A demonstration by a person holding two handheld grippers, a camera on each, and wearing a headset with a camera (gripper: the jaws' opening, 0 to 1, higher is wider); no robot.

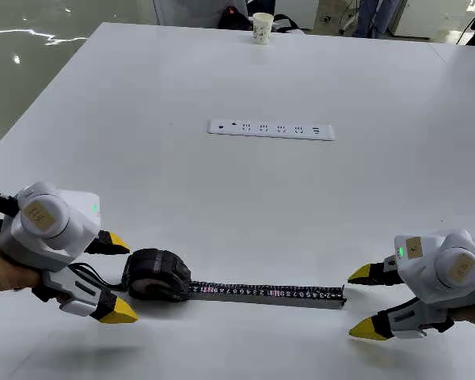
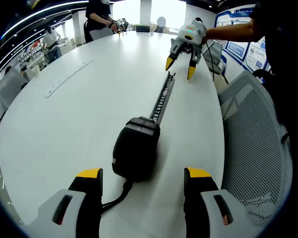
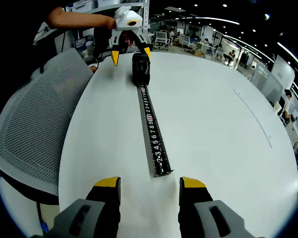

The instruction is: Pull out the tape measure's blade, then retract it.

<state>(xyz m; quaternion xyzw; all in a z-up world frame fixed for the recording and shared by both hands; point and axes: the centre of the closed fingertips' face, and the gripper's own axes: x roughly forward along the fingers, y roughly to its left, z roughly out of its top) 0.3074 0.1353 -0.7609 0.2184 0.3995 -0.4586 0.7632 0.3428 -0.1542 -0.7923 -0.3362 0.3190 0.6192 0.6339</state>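
My left gripper [image 1: 120, 277] stands wide open and empty, jaws either side of the black plastic tape measure case [image 1: 157, 275] on the white table [image 1: 222, 182], I judge to brace it, while my right gripper [image 1: 359, 302], equally open and empty, sits just beyond the tip of the extended dark blade [image 1: 265, 293].

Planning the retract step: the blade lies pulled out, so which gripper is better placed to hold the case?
Probably the left gripper: the tape measure case lies just ahead of its open jaws. The right gripper sits open at the far blade tip.
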